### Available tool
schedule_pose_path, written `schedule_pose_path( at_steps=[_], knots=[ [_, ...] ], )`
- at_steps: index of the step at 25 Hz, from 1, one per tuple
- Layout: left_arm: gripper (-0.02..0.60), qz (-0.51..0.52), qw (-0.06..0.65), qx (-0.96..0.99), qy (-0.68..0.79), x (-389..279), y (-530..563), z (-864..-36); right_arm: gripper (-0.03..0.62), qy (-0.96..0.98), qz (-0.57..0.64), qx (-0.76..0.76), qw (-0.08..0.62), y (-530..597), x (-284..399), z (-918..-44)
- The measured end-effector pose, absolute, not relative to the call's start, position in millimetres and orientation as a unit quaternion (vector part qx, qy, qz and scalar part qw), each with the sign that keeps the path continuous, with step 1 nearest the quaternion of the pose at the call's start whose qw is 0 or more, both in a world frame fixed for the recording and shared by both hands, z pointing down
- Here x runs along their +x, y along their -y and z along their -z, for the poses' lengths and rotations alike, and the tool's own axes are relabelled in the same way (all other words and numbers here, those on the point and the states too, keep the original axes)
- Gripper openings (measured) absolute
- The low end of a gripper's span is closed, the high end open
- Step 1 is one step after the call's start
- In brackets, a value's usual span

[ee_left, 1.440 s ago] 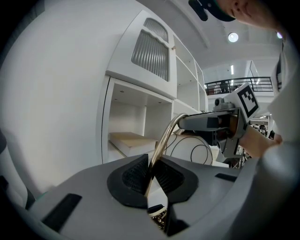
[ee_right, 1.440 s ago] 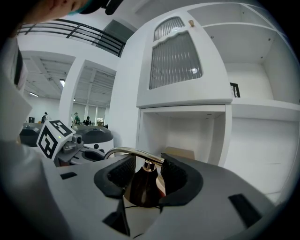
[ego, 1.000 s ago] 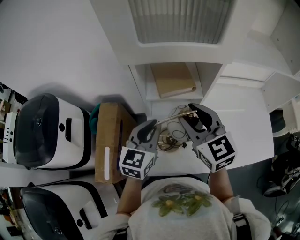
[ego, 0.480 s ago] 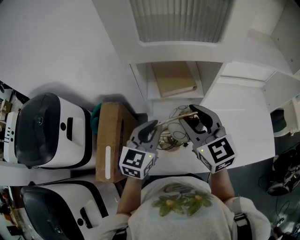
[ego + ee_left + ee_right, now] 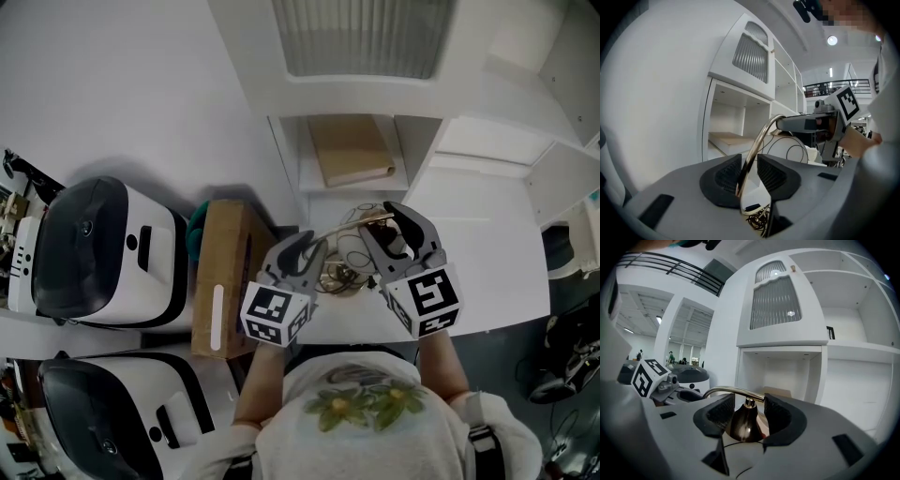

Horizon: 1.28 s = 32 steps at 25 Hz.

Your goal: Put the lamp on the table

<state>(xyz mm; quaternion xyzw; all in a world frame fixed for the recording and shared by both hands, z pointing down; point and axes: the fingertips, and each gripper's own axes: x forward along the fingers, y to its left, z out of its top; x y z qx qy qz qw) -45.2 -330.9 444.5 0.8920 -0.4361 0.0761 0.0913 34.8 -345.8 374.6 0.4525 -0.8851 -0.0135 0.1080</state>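
Note:
The lamp has a curved brass arm and a dark bell-shaped shade. It stands at the white table's near edge, in front of the shelf unit, with a tangle of cord at its foot. My left gripper is at the lower part of the brass arm. Its jaws are opening, and the arm lies between the pads with a gap on one side. My right gripper is shut on the bell-shaped shade, with a pad on each side of it.
A cardboard box stands left of my left gripper. Two white-and-black machines sit further left. Behind the lamp a shelf niche holds a tan board, under a ribbed cabinet door.
The left jaws have parted a little around the brass arm. Both grippers and the lamp stay in about the same place; the head view has shifted slightly.

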Motion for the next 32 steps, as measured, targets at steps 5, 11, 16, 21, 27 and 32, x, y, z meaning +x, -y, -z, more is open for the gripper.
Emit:
schedule_pose_path(
  at_steps=[5,11,16,21,27,32],
  knots=[
    [0.201,-0.098,0.081,0.892,0.433,-42.1,319.4,-443.4,0.209,0.882,0.019,0.455,0.120,337.5,41.0,-375.3],
    [0.204,-0.076,0.062,0.885,0.455,-49.5,309.0,-426.2,0.207,0.878,0.023,0.468,0.095,323.4,55.1,-365.6],
    [0.202,-0.066,0.025,0.884,0.463,-47.3,293.4,-402.8,0.113,0.887,0.025,0.458,0.058,308.6,55.2,-354.5],
    [0.052,-0.055,-0.017,0.887,0.458,-37.6,280.3,-380.7,0.041,0.905,0.023,0.422,0.043,295.0,40.9,-352.6],
    [0.029,-0.027,0.001,0.901,0.434,-28.7,270.5,-370.2,0.031,0.912,0.041,0.405,0.039,286.0,26.5,-347.0],
    [0.029,-0.042,0.007,0.901,0.432,-30.0,267.7,-377.3,0.031,0.910,0.042,0.410,0.052,278.5,22.6,-348.3]
  ],
)
